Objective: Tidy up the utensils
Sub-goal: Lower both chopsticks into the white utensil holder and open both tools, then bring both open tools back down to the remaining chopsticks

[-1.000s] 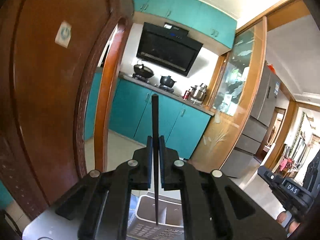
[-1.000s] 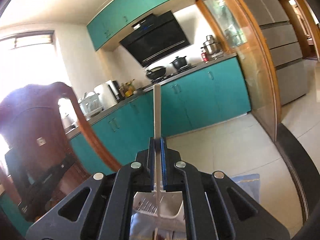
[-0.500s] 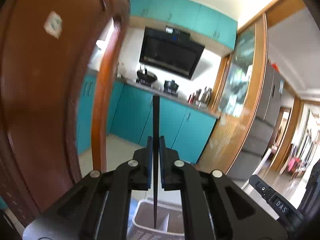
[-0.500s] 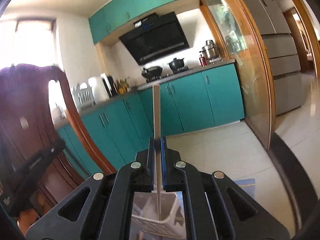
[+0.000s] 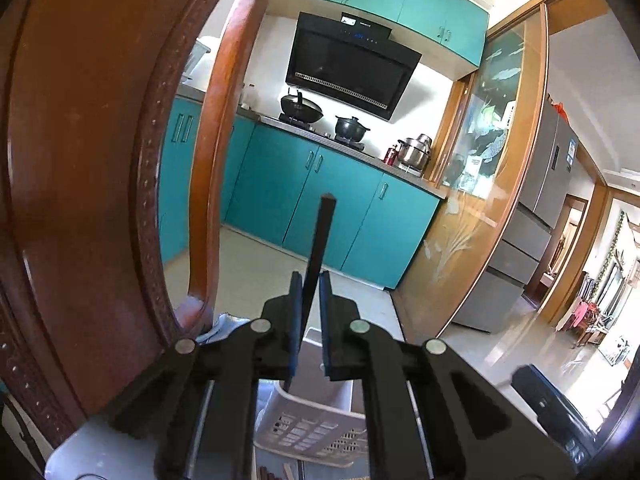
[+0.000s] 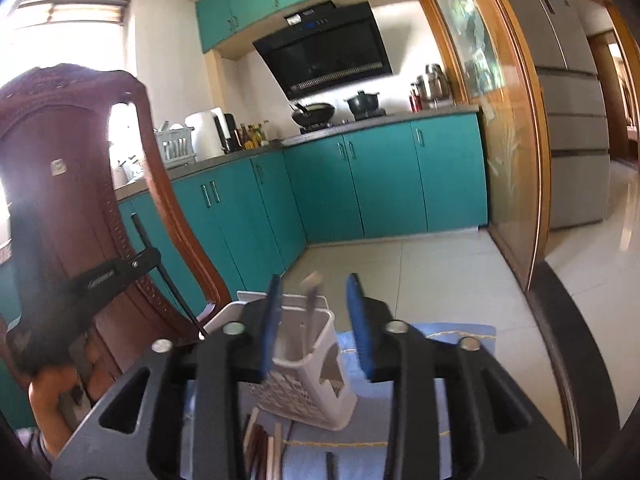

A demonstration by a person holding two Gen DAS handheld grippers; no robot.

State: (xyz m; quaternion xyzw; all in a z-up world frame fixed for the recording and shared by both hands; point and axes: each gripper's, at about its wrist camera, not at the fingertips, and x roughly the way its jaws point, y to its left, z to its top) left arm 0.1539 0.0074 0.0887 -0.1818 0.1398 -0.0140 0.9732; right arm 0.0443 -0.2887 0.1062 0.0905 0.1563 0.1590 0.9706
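A white perforated utensil holder stands on a blue cloth; it also shows in the right wrist view. My left gripper has its jaws slightly parted around a black chopstick, which leans with its tip down in the holder. My right gripper is open above the holder. A pale chopstick stands blurred in the holder between its jaws, free of them. The left gripper and its black chopstick show at the left of the right wrist view.
A carved wooden chair back stands close on the left. Several loose chopsticks lie on the cloth in front of the holder. Teal kitchen cabinets and a tiled floor lie beyond.
My right gripper has opened and the pale chopstick has dropped into the holder. My left jaws have parted a little and the black chopstick now leans, lower in the holder.
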